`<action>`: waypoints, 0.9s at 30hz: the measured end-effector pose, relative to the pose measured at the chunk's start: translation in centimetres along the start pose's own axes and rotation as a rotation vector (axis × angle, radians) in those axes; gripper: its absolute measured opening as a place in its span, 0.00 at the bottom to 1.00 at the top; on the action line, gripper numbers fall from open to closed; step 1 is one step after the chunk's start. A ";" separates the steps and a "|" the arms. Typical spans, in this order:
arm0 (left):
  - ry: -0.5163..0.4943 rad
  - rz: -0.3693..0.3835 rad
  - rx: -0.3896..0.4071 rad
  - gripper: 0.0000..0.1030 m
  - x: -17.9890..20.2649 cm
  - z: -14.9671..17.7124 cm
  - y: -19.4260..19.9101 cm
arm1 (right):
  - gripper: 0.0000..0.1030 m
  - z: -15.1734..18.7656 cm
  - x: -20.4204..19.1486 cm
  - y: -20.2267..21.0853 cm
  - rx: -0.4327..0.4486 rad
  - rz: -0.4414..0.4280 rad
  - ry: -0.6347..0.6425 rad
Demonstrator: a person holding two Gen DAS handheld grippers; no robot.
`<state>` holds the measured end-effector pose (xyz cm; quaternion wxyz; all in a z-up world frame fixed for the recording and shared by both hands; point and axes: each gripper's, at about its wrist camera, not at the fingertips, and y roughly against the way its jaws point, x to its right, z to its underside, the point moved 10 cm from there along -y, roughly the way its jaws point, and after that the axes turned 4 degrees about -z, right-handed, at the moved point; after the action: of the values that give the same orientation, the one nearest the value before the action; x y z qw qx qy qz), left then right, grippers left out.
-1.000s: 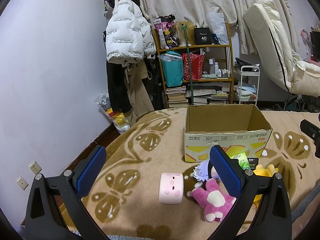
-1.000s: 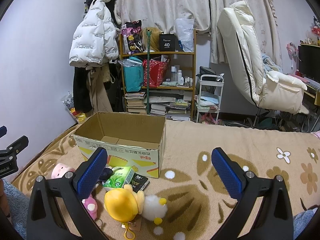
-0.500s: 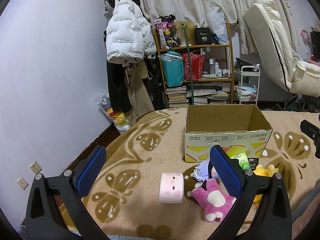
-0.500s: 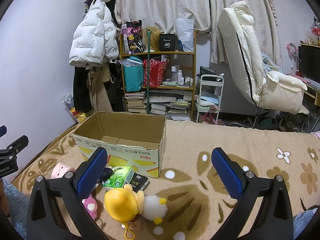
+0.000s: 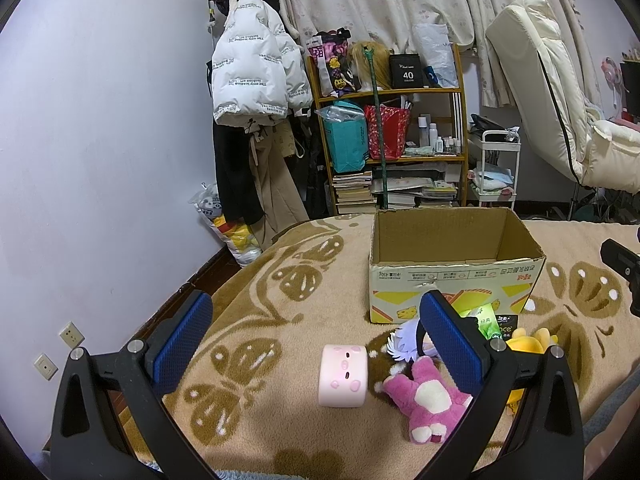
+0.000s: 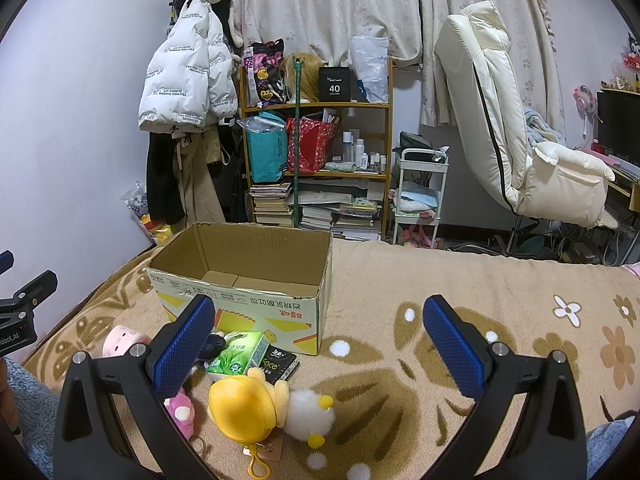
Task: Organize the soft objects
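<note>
both claws spread wide, nothing held: left claw (image 5: 316, 336), right claw (image 6: 320, 336). box (image 6: 244, 280) mid-bed, looks empty. pink cushion (image 5: 343, 376), pink plush (image 5: 426, 400), yellow plush (image 6: 256, 404), tissue pack (image 6: 238, 354) lie on blanket (image 6: 400, 280) before box. sorting not begun; all left.

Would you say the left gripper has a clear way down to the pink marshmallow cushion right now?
Probably yes: the left gripper is open, the pink marshmallow cushion lies between its fingers' line, and nothing covers it; the pink plush bear lies just beside.

"40" on black box (image 6: 335, 84); "Face" on black packet (image 6: 282, 363)
</note>
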<state>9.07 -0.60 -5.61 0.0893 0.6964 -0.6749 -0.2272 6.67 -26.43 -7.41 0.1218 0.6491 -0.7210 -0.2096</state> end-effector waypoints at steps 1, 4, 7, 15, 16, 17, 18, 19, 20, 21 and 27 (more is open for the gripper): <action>0.000 0.000 0.001 0.99 -0.1 -0.1 0.0 | 1.00 0.0 0.0 0.0 -0.001 -0.001 0.000; -0.003 0.002 0.001 0.99 0.1 0.1 0.0 | 1.00 0.0 0.0 0.0 -0.001 -0.001 0.000; -0.002 0.002 0.000 0.99 0.1 0.2 0.0 | 1.00 0.0 0.0 -0.1 -0.002 0.000 0.000; -0.010 0.002 0.000 0.99 0.3 0.6 -0.1 | 1.00 -0.1 0.1 0.0 -0.004 0.005 -0.002; -0.009 0.003 0.000 0.99 0.3 0.6 -0.1 | 1.00 -0.2 0.1 0.0 -0.007 0.004 -0.005; -0.009 0.003 -0.001 0.99 0.3 0.6 -0.2 | 1.00 -0.2 0.2 0.0 -0.007 0.006 -0.004; -0.011 0.003 -0.003 0.99 0.3 0.8 -0.3 | 1.00 -0.3 0.2 0.0 -0.011 0.008 -0.006; -0.012 0.003 -0.005 0.99 0.3 0.8 -0.4 | 1.00 0.4 0.7 0.0 -0.014 0.008 -0.007; -0.015 0.003 -0.009 0.99 0.3 0.9 -0.5 | 1.00 0.4 0.5 -0.4 -0.019 0.006 -0.008; -0.019 0.003 -0.015 0.99 0.4 1.1 -0.6 | 1.00 0.7 0.6 -0.4 -0.024 0.007 -0.008; -0.065 0.024 -0.080 0.99 2.0 1.4 -1.9 | 1.00 2.8 1.0 -2.4 -0.094 0.008 -0.017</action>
<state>10.12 -2.13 -8.06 0.0979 0.6764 -0.6760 -0.2756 7.41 -27.18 -11.05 0.1470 0.6380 -0.7140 -0.2482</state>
